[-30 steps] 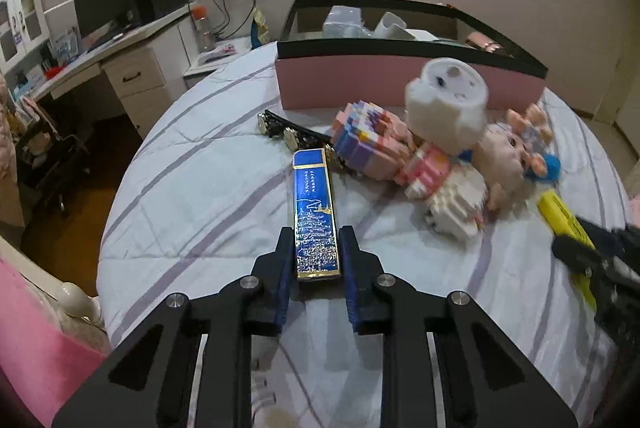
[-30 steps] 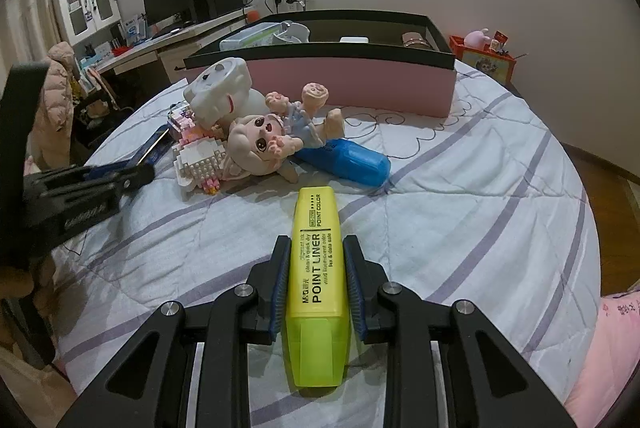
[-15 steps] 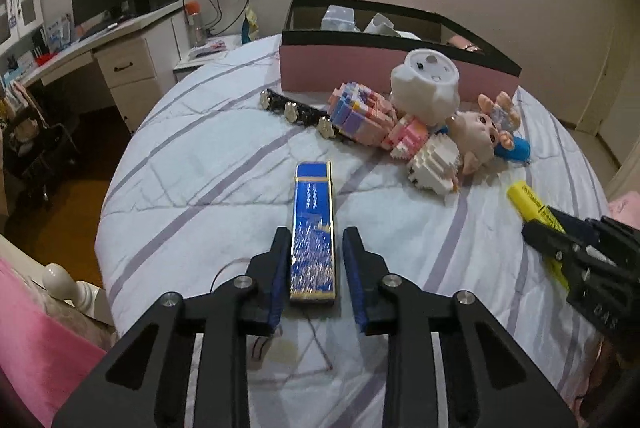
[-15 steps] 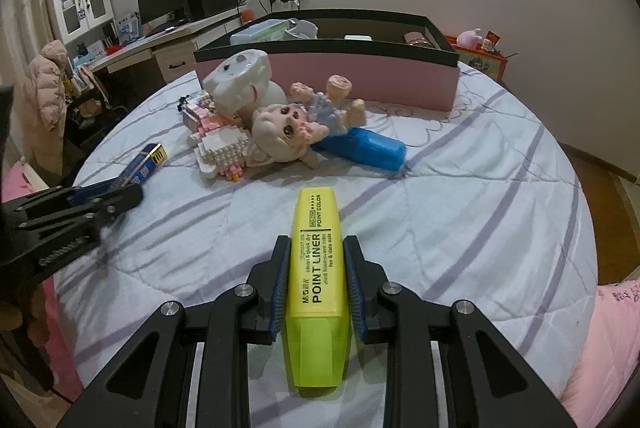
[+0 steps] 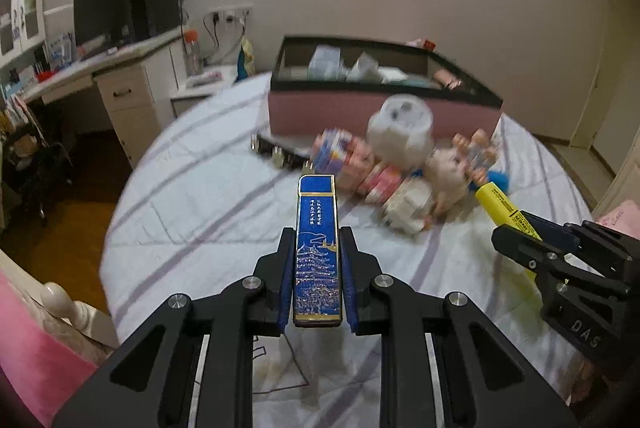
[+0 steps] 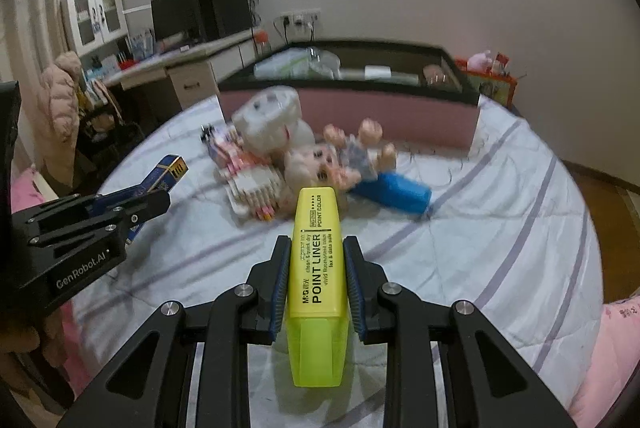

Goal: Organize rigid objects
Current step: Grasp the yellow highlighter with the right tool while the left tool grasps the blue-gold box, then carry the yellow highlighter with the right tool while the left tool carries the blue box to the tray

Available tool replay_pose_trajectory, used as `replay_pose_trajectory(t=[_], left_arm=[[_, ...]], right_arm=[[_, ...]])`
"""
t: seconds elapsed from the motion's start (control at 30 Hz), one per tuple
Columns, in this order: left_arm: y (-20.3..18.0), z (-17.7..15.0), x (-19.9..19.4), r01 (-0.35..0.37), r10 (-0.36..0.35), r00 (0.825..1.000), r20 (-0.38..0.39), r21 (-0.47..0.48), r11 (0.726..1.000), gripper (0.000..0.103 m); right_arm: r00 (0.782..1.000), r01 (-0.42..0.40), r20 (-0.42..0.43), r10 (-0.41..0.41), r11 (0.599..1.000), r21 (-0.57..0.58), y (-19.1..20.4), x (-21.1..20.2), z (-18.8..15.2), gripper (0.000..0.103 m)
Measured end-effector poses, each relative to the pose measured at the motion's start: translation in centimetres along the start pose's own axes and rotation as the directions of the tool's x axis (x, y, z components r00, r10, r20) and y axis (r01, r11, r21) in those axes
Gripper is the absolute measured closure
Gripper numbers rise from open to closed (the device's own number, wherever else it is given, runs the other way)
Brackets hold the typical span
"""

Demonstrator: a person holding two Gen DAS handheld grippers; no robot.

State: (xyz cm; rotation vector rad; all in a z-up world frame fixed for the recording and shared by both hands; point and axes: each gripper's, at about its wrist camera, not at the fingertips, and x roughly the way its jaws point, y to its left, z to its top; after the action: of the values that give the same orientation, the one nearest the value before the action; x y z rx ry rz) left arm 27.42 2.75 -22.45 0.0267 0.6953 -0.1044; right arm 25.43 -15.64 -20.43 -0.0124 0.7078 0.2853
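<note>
My left gripper (image 5: pixel 317 232) has its jaws closing tight on a long blue box with gold tower art (image 5: pixel 317 228). The pads press its sides and it hangs above the bed. My right gripper (image 6: pixel 317 240) is shut on a yellow highlighter (image 6: pixel 316 268), also held off the quilt. In the left wrist view the right gripper (image 5: pixel 516 228) and the highlighter (image 5: pixel 494 197) appear at the right. In the right wrist view the left gripper (image 6: pixel 158 197) and blue box (image 6: pixel 168 169) appear at the left. A pink storage box with a black rim (image 5: pixel 360 115) stands at the far end of the bed.
A pile of toys lies before the storage box: a white round toy (image 5: pixel 400 125), a doll (image 5: pixel 452 163), block figures (image 5: pixel 344 155), a blue case (image 6: pixel 394 193) and a black studded strap (image 5: pixel 276 151). The striped quilt (image 5: pixel 208 211) drops off at the left towards a desk (image 5: pixel 120 83).
Both grippers have risen and drawn back from the toy pile, each carrying its object. The blue box has come up off the quilt.
</note>
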Motion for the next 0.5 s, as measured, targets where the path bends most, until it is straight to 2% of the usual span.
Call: replay_pose_trajectory(t=[0.2, 0.27, 0.43, 0.5], left_arm=[[-2.0, 1.8, -3.9, -0.004, -0.002, 0.992, 0.129, 0.049, 0.999, 0.083], [-2.5, 2.5, -5.2, -0.014, 0.005, 0.983, 0.186, 0.046, 0.999, 0.083], [-3.3, 3.9, -8.0, 0.009, -0.024, 0.962, 0.271, 0.057, 0.998, 0.083], [-3.8, 4.3, -9.3, -0.002, -0.020, 0.949, 0.315, 0.069, 0.998, 0.083]], right_arm=[[0.990, -0.011, 0.141, 0.012, 1.000, -0.009, 0.9, -4.0, 1.8, 0.076], [0.982, -0.015, 0.187, 0.018, 1.000, -0.016, 1.3, -5.7, 2.5, 0.076], [0.961, 0.003, 0.277, 0.010, 0.999, -0.047, 2.3, -8.8, 4.1, 0.076], [0.950, 0.011, 0.313, 0.005, 0.999, -0.049, 2.4, -9.7, 4.7, 0.076]])
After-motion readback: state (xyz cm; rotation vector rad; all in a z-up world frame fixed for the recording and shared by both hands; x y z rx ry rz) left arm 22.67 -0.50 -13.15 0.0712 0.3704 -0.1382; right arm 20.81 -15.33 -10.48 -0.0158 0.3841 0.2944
